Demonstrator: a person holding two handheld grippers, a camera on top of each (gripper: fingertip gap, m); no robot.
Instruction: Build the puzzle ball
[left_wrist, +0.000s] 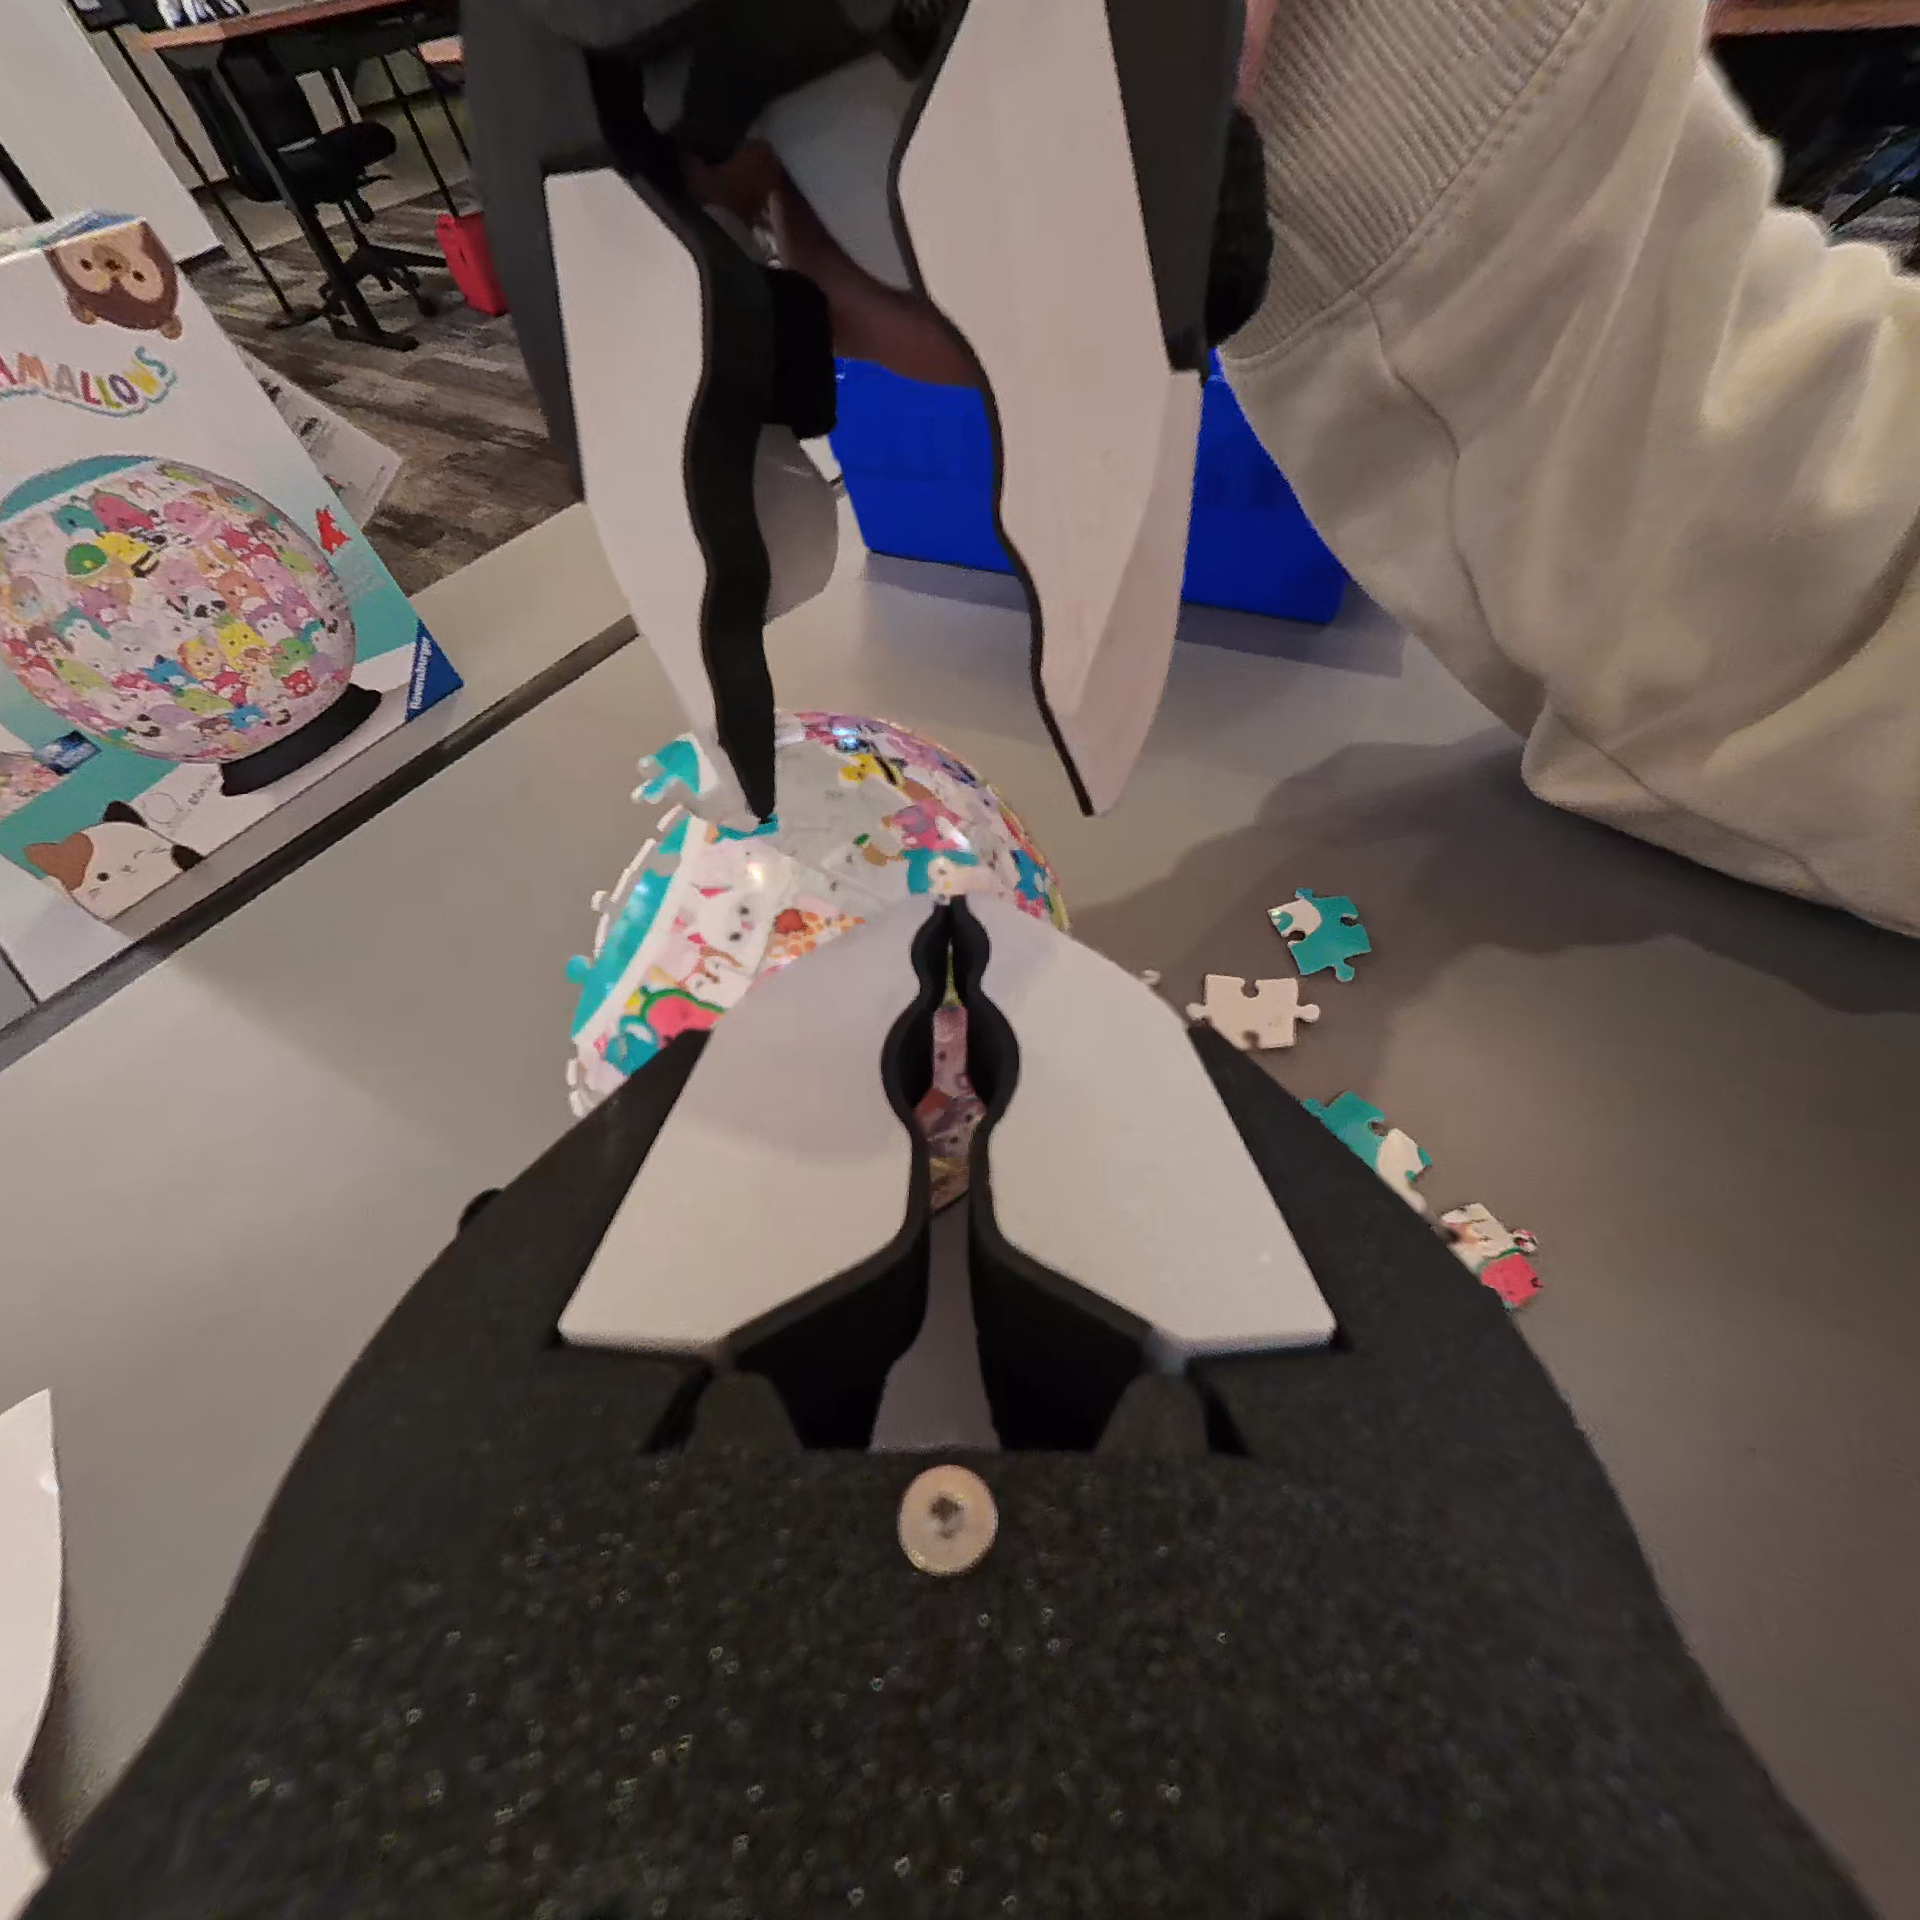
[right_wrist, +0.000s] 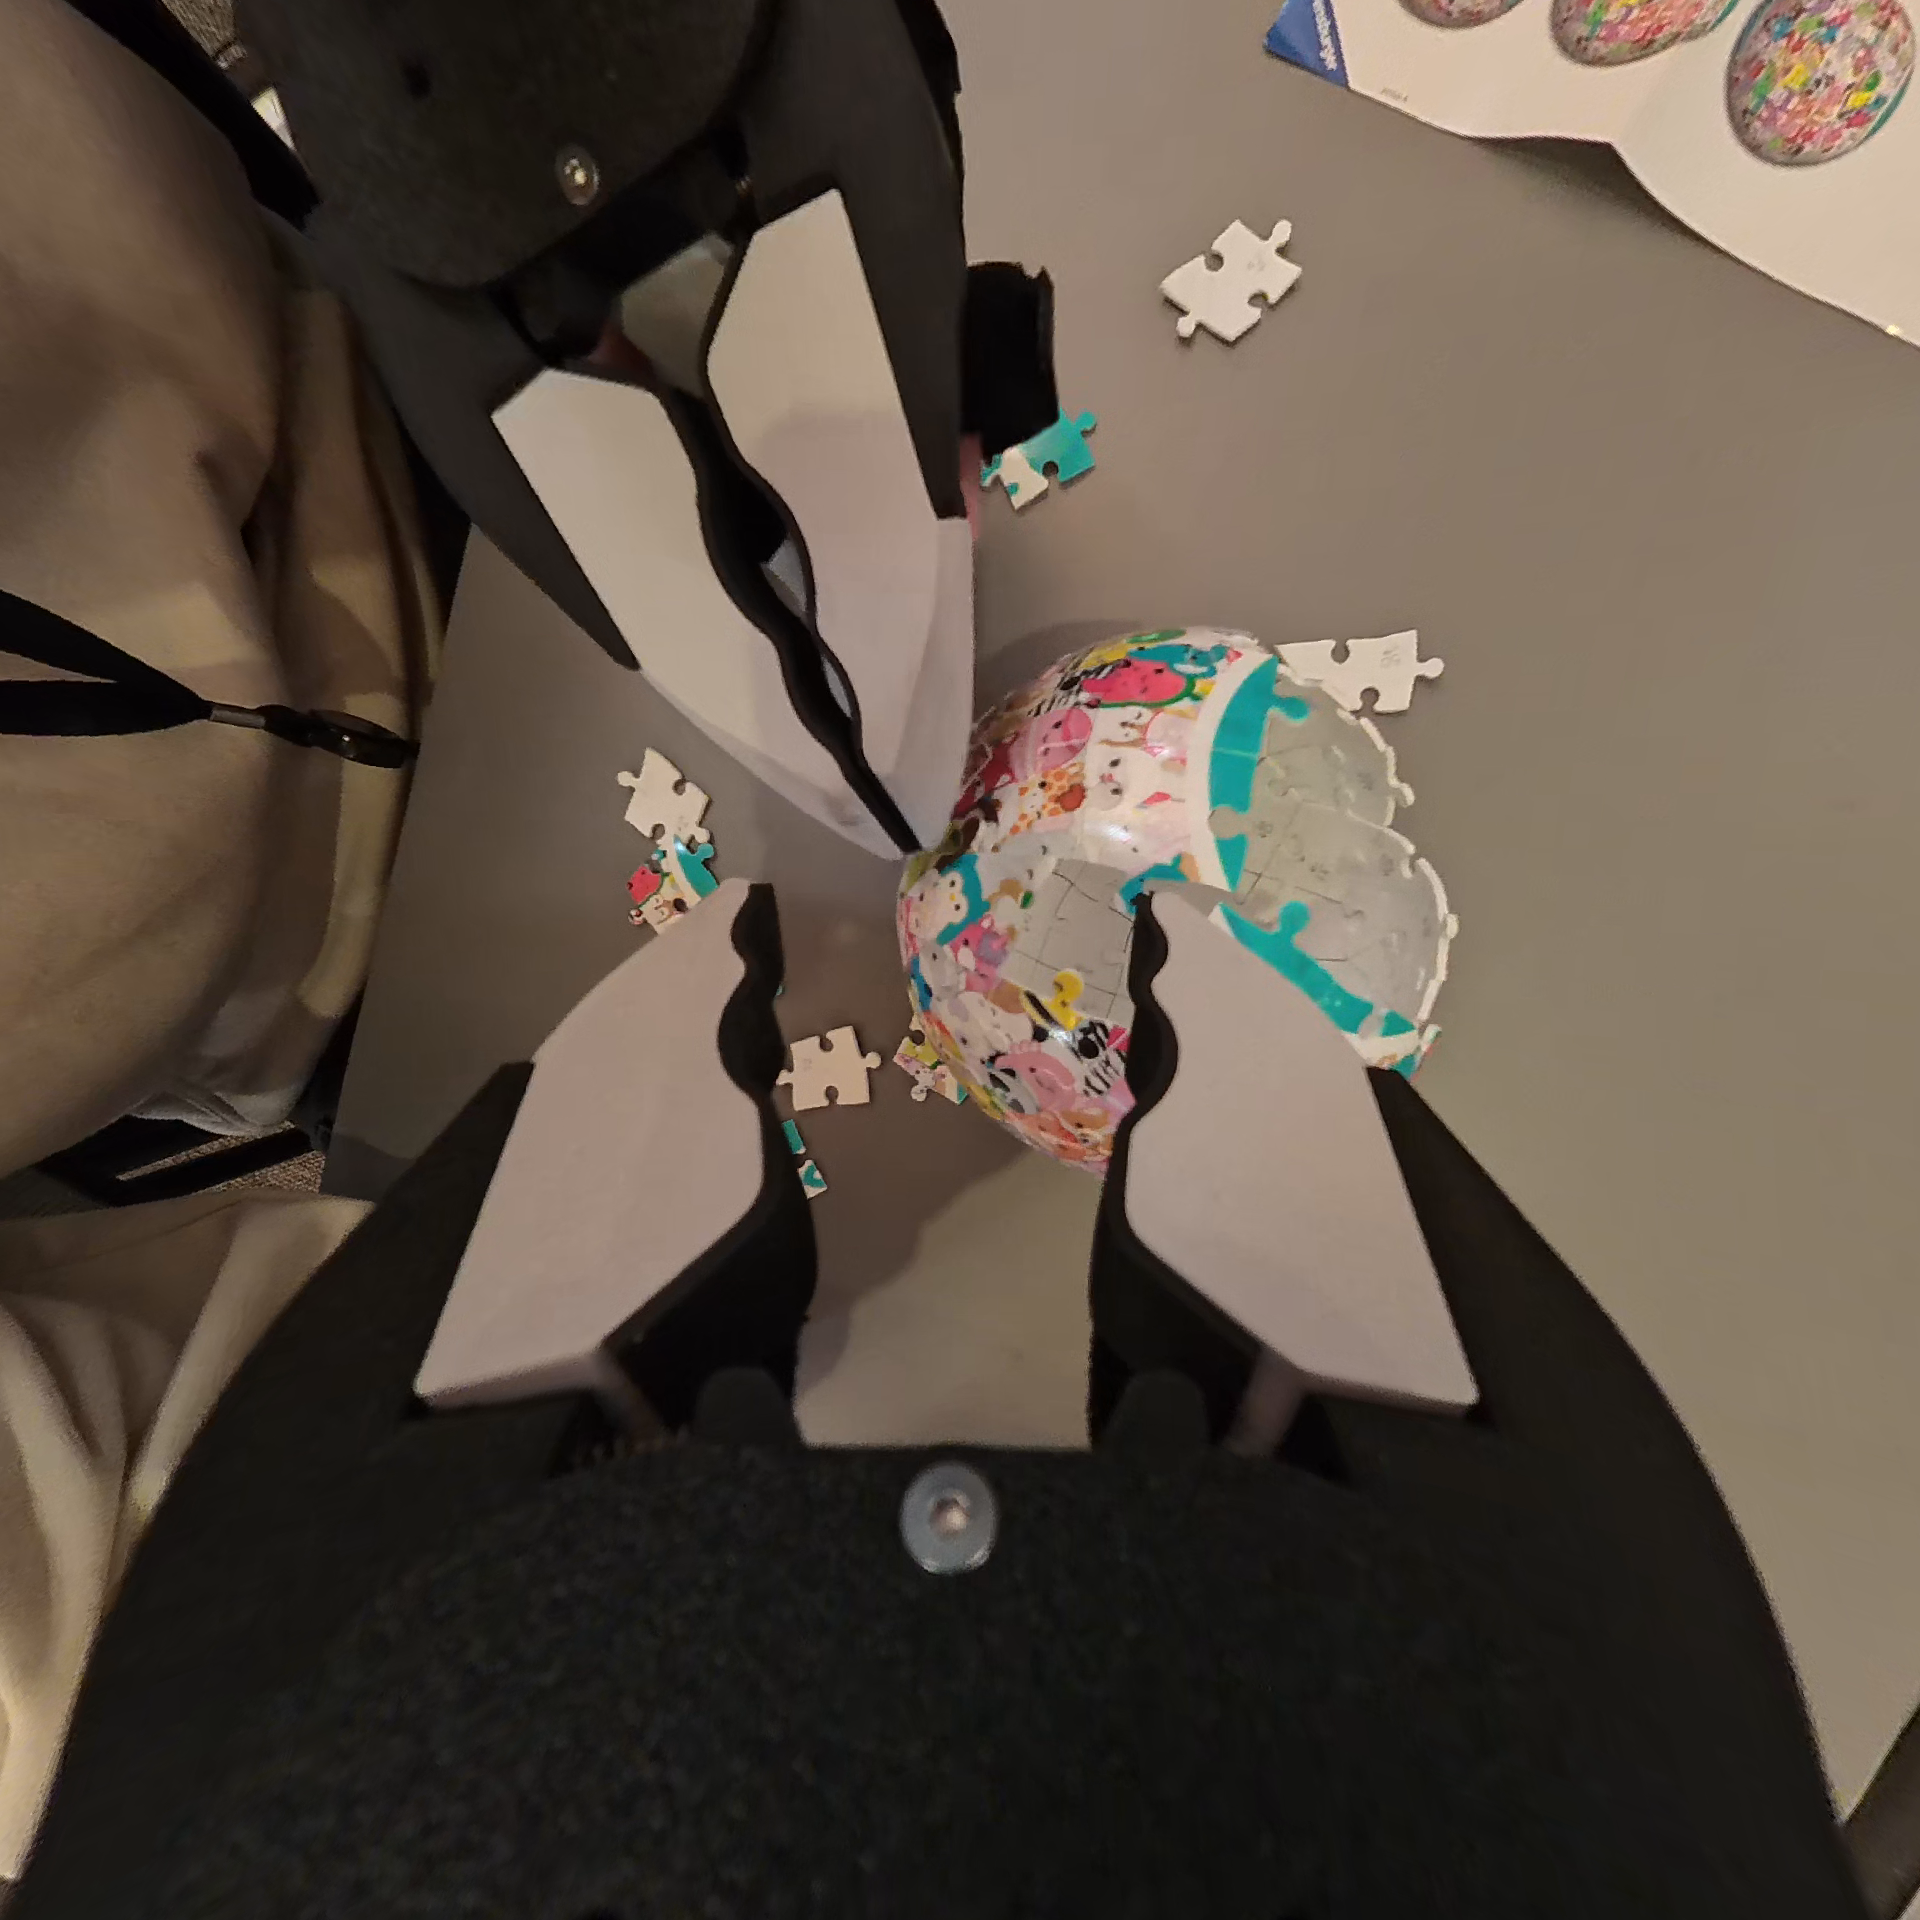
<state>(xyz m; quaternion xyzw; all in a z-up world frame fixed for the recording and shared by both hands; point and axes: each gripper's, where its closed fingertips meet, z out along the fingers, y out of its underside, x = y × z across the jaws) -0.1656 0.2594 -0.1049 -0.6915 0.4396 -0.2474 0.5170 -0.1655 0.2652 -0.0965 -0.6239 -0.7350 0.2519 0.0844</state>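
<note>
The glossy plastic puzzle ball (right_wrist: 1091, 790) lies on a smooth matt grey table (right_wrist: 1558, 520) beside a ribbed cloth sleeve (left_wrist: 1558, 416).

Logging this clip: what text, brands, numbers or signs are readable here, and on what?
I do not transcribe writing; this is where it stands:
Puzzle box: colourful title lettering, blue brand corner.
Leaflet: blue brand corner.
White loose piece and the inner wall of the puzzle ball: faint marks, too small to read.

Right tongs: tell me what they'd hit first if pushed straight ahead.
Probably the puzzle ball. The right tongs stand open, one fingertip already at the edge of the ball's open gap, the other beside the shell. Depth is unclear, so contact may already exist.
</note>
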